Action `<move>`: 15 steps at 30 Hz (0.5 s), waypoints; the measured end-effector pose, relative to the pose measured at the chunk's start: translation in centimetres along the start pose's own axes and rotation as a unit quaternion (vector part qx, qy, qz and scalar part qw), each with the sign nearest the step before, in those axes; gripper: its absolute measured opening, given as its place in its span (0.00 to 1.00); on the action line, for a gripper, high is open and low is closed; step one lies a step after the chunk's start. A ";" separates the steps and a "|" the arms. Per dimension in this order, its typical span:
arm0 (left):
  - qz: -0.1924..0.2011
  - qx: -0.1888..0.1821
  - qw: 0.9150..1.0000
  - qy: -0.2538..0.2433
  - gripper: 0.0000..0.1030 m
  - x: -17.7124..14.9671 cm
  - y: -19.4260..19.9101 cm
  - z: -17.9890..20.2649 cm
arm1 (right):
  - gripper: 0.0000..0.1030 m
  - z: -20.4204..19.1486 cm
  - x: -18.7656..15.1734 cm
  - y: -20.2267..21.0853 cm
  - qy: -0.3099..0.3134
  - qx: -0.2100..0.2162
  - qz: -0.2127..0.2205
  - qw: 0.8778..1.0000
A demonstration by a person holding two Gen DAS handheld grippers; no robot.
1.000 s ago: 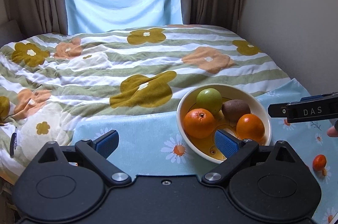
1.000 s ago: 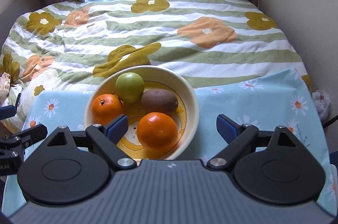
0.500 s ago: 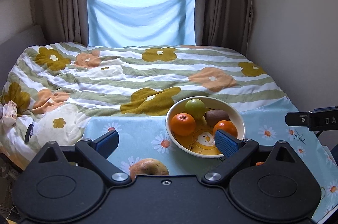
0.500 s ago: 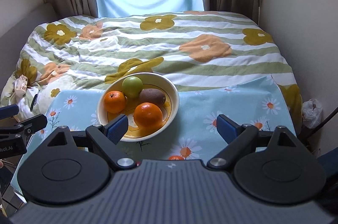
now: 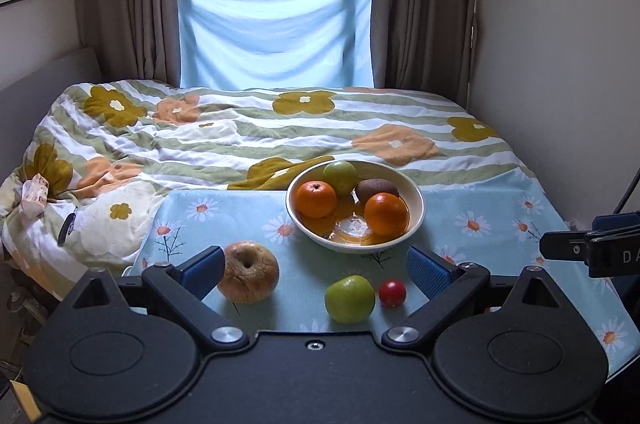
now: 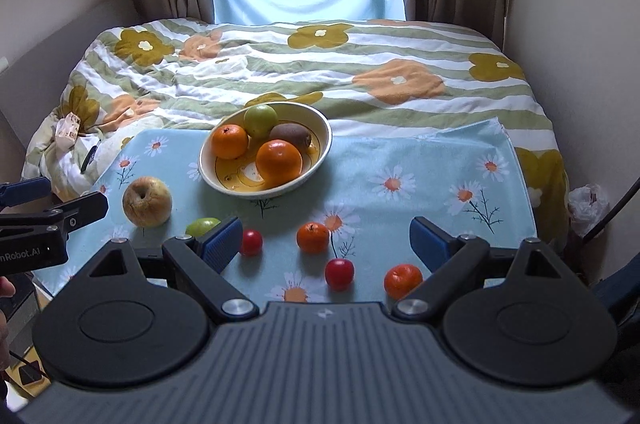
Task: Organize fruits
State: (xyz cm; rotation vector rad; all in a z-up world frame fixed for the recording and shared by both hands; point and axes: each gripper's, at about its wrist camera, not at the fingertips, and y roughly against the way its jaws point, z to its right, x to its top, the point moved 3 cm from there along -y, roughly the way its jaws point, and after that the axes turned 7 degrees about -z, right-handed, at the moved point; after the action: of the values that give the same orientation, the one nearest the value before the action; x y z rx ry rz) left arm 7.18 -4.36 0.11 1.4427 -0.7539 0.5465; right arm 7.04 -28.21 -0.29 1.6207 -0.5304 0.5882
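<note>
**Both claws hanging open over the fruit on the blue cloth**

The left claw is hovering above the near edge of the daisy-print cloth, its blue pads spread wide and gripping nothing. A wrinkled yellow apple is lying just beside its left pad, and a green apple with a small red fruit touching or nearly touching it is sitting closer to the right pad.

The right claw is likewise standing wide open and empty. Between its pads, on the cloth, two tangerines and two small red fruits are lying apart from one another. The green apple is showing partly behind the left pad, and the wrinkled apple is resting farther to the left.

The cream bowl is sitting at the far side of the cloth, near the flowered bedspread. It is holding two oranges, a green fruit and a kiwi, all crowded together.

Each claw is showing at the edge of the other camera's view, well apart across the cloth.
</note>
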 end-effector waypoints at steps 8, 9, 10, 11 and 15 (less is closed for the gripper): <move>-0.026 -0.008 0.999 -0.027 0.96 -2.8 -3.4 1.9 | 1.00 1.5 -3.2 -2.7 0.022 -0.007 -0.017 1.000; -0.032 -0.009 0.999 -0.032 0.96 -3.1 -4.1 2.1 | 1.00 1.6 -3.5 -3.2 0.021 -0.007 -0.022 1.000; -0.036 -0.010 0.999 -0.037 0.96 -3.3 -4.7 2.2 | 0.99 1.7 -3.8 -3.8 0.020 -0.006 -0.025 0.999; -0.039 -0.011 0.998 -0.043 0.96 -3.6 -5.4 2.4 | 0.99 1.8 -4.3 -4.4 0.018 -0.005 -0.027 0.999; -0.052 -0.010 0.997 -0.064 0.93 -4.7 -7.9 3.0 | 0.92 1.6 -5.5 -6.8 0.017 -0.007 -0.038 0.999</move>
State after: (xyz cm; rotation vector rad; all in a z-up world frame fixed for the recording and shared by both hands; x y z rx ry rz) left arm 9.52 -7.47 -8.75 1.4999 -0.7778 0.3677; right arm 7.31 -28.86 -9.18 1.6077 -0.4446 0.5541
